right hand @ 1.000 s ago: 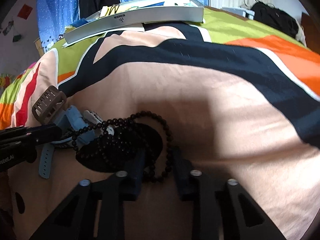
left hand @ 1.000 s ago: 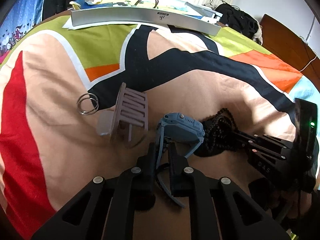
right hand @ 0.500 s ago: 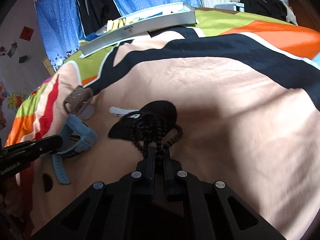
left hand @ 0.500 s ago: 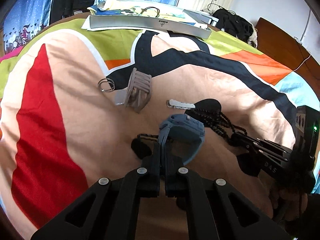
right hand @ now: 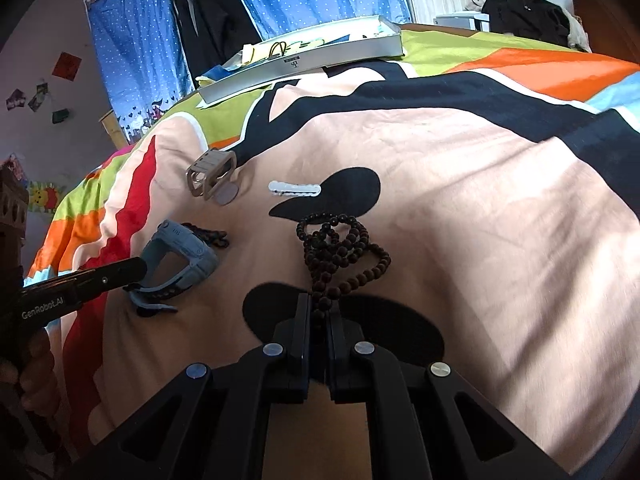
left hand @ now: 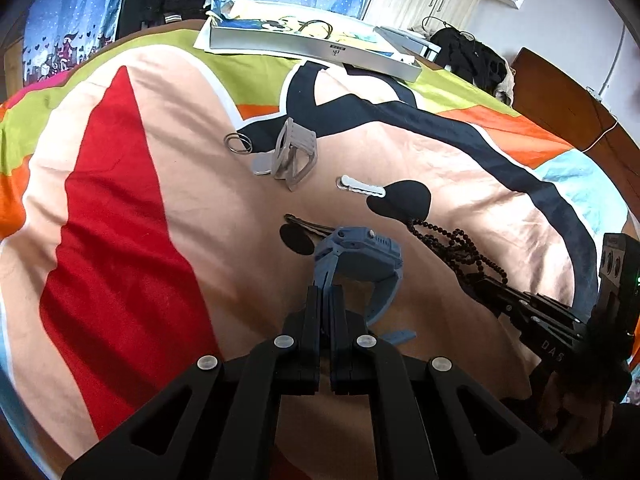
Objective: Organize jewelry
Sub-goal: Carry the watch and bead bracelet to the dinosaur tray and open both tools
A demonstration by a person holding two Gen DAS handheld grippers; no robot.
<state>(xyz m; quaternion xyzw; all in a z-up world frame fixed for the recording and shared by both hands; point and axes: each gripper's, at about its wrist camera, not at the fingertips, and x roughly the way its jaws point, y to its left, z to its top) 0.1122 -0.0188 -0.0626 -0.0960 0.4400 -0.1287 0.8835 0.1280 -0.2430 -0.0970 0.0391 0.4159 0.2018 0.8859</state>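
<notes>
Both grippers have lifted their catch off the bed since a second ago, when the fingers stood apart around the pile of jewelry; the jaws have just been closing, each with a thing between them. Now the left gripper (left hand: 328,300) is clenched on the strap of the blue watch (left hand: 360,258), which hangs clear of the bedspread (left hand: 120,208) with its case tipped forward and its loose strap end curling below. The right gripper (right hand: 318,312) is clamped on the black bead necklace (right hand: 340,248), whose loops dangle in a bunch ahead of the fingertips above a black patch in the bedspread's print. With the two pieces raised, things beneath them have come into view: a white hair clip (left hand: 360,187) lies flat on the peach cloth, touching the edge of a black printed patch, and a dark braided band (right hand: 208,236) lies just behind the watch. Farther back the brown slatted strap (left hand: 296,152) stands on its edge beside a small grey disc (left hand: 261,167), with a pair of metal rings (left hand: 238,143) just to its left. At the far edge of the bed sits a long silver tray (left hand: 320,46) with a bangle (left hand: 316,26) inside.
</notes>
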